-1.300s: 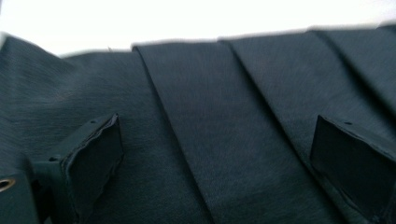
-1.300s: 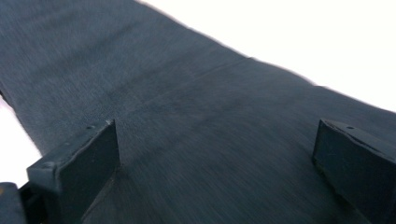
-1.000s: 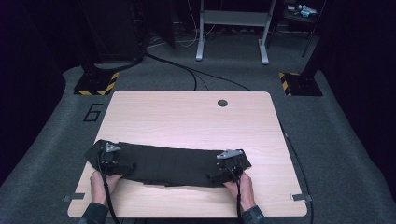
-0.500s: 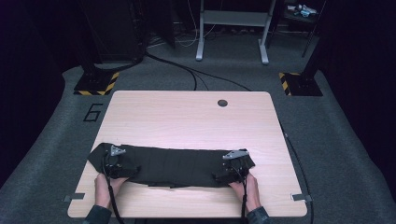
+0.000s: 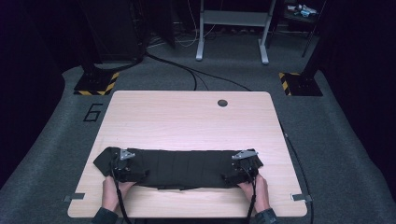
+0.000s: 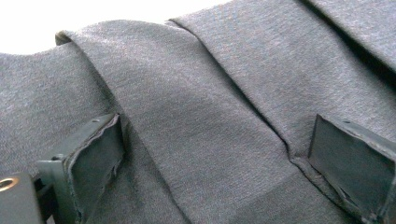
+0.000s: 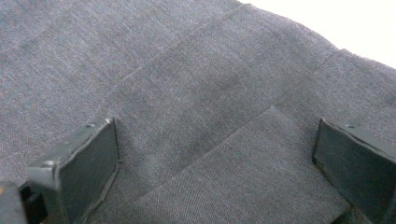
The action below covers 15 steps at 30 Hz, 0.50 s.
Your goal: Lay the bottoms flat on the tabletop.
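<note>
In the left gripper view the fingers (image 6: 88,163) of the left gripper (image 6: 219,172) are spread wide, with dark grey cloth (image 6: 201,102) lying slack between them and nothing clamped. The right gripper (image 7: 215,172) is seen the same way: its fingers (image 7: 79,172) are held wide over flat folded layers of the same cloth.

The cloth is judged to be light, soft and limp, a fine knit that will sag and crease wherever it is not supported; its matte weave should not slip in a pinch. Layered folds and a seam edge are visible, so a hold is best taken on a doubled edge near each end, all layers caught together.

In the high view the cloth (image 5: 180,168) is laid as a long band across the near part of the counter (image 5: 187,119), a gripper at each end and a hand (image 5: 113,193) behind each. The counter is pale wood-grained laminate, smooth, with a round cable hole (image 5: 222,102) at its far side. Around it, grey carpet (image 5: 56,149), cables (image 5: 187,70) and dark stands are seen in a dim room.
</note>
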Tool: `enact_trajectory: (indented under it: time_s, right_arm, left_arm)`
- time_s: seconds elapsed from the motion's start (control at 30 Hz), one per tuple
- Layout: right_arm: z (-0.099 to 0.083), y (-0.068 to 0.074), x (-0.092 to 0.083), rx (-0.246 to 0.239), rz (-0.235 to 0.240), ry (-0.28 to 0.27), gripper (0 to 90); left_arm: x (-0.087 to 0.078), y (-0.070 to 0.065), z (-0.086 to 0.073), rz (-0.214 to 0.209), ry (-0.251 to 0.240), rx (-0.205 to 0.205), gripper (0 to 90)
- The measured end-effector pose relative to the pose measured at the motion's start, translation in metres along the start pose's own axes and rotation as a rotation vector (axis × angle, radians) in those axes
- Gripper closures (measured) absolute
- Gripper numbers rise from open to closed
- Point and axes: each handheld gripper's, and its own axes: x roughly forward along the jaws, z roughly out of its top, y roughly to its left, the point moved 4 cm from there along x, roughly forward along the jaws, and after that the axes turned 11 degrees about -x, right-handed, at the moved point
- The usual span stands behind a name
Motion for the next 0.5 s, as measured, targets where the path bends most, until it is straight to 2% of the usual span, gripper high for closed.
enact_trajectory:
  time_s: [0.23,0.3,0.5]
  right_arm:
    - [-0.009,-0.010,-0.006,0.005,-0.013,0.005,0.1]
    - [-0.011,-0.011,-0.009,0.020,-0.015,0.014,0.0]
    - [-0.020,-0.019,-0.016,0.027,-0.029,0.012,0.1]
  left_arm:
    - [0.001,-0.016,-0.003,-0.017,-0.005,0.014,3.2]
    - [0.002,-0.021,-0.004,-0.021,-0.011,0.022,3.4]
    - [0.005,-0.034,-0.003,-0.034,-0.002,0.045,3.4]
